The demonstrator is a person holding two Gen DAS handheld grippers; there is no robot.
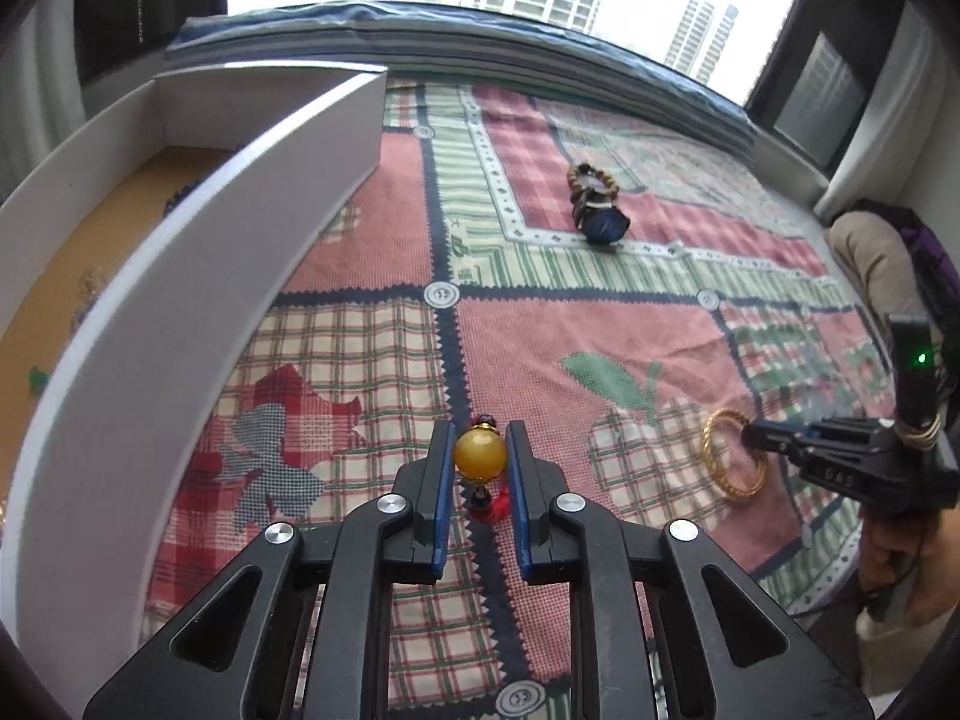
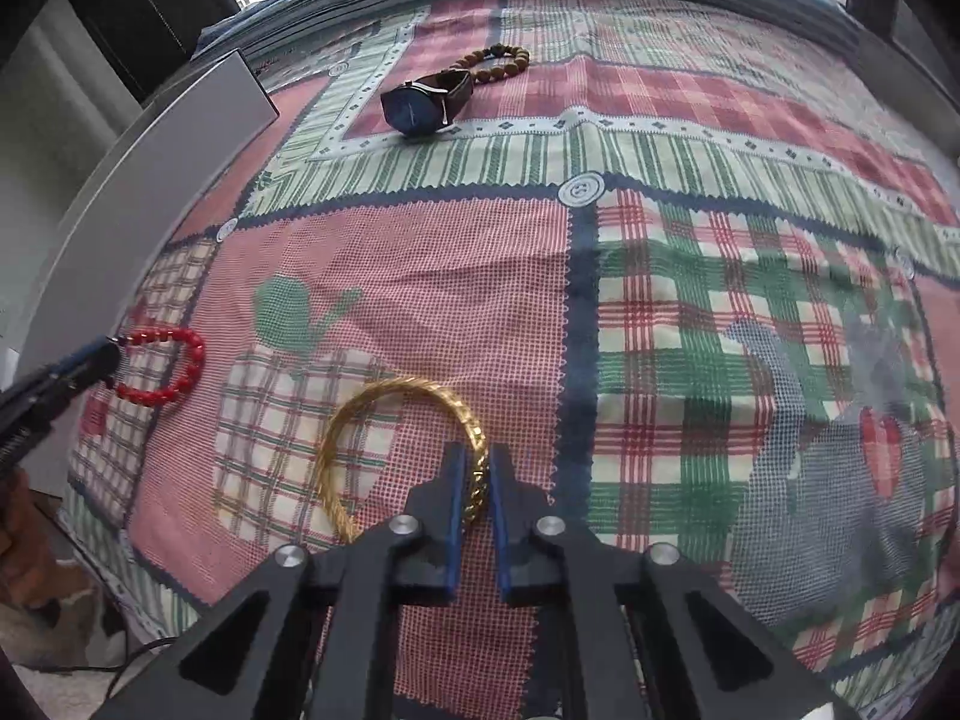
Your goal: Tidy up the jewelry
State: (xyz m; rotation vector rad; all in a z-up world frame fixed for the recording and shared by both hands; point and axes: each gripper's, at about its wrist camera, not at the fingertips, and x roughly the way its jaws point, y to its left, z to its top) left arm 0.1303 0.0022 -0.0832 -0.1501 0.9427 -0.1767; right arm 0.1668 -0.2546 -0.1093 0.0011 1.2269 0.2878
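My left gripper [image 1: 479, 450] is shut on the large amber bead [image 1: 479, 451] of a red bead bracelet [image 2: 171, 363], low over the cloth; red beads hang below the pads. My right gripper [image 2: 476, 468] is shut on a gold chain bracelet [image 2: 384, 420] that lies on the cloth; it also shows in the left wrist view [image 1: 729, 459]. A blue-faced watch [image 2: 420, 105] and a brown wooden bead bracelet [image 2: 501, 63] lie together farther back. The white box [image 1: 180, 276] with a tan floor stands at the left and holds some small jewelry.
A patchwork checked cloth [image 2: 660, 240] covers the table. A window ledge [image 1: 540, 60] runs along the far edge. A beige cushion [image 1: 876, 252] sits at the far right. A cable [image 2: 138, 654] trails near the front left table edge.
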